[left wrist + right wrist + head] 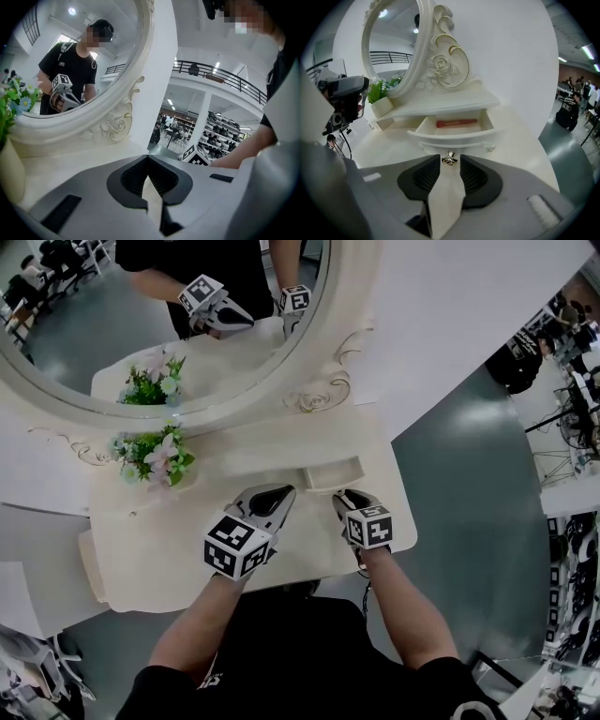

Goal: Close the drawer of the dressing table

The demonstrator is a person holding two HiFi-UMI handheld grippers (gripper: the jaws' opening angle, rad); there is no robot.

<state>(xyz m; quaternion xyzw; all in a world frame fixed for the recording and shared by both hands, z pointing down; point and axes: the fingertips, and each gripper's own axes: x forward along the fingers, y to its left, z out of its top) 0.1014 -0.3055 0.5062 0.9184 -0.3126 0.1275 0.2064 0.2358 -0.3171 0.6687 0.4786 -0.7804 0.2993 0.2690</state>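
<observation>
The cream dressing table (169,549) has its small drawer (454,129) pulled out below the mirror shelf; the drawer (330,472) also shows in the head view. A red stick-like item (457,123) lies inside it. The drawer's metal knob (449,159) sits right at the tips of my right gripper (449,161), whose jaws stand a little apart on either side of it. In the head view my right gripper (345,495) is just in front of the drawer. My left gripper (279,493) hovers over the tabletop to the drawer's left, and in its own view the left gripper (148,158) has its tips together, holding nothing.
An oval mirror (187,334) in a carved frame (319,395) rises behind the drawer. A pot of flowers (155,457) stands left of the grippers. The table's right edge (403,521) drops to a grey floor (469,521).
</observation>
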